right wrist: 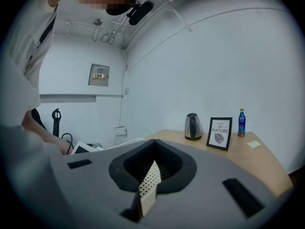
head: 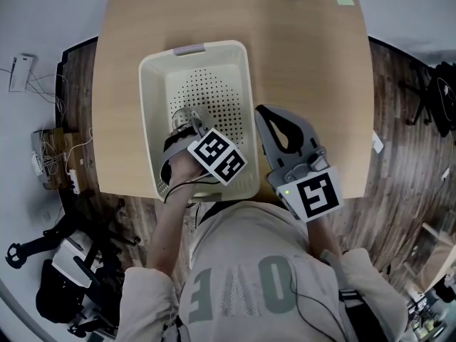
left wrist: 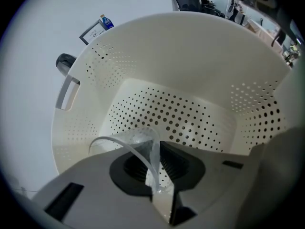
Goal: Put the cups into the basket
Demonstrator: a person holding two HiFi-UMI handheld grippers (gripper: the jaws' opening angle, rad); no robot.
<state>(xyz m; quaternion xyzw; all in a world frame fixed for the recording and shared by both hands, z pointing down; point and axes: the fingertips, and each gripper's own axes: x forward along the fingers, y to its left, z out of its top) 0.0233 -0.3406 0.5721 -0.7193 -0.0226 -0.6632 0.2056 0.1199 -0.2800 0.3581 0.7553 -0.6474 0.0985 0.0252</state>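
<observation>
The left gripper [head: 191, 128] reaches down inside the basket [head: 146, 84], and its own view shows why. Its jaws [left wrist: 159, 185] are closed on the thin wall of a clear plastic cup [left wrist: 136, 142], with one jaw inside the rim and the other outside. The cup sticks out ahead of the jaws and a little to their left, lying tilted instead of upright. The basket's perforated floor is directly beyond it. A pinch on the rim suits so flimsy a cup, since squeezing across its body would probably crumple it. Whether the cup already touches the floor I cannot tell. In the head view the cup [head: 182, 116] shows just ahead of the jaw tips, over the dotted bottom. That puts it within the basket's walls [left wrist: 190, 56], so the step in hand looks like lowering and letting go.

The right gripper [head: 262, 116] lies along the basket's right side. In its own view its jaws [right wrist: 143, 202] are shut on a strip of perforated cream wall [right wrist: 151, 175], which stands up between them. This hold most likely steadies the light basket on the tabletop [head: 306, 63] while the other side places the cup. Far ahead of these jaws a kettle [right wrist: 192, 126] and a framed print [right wrist: 219, 133] stand at the tabletop's back edge, well apart from the work.
</observation>
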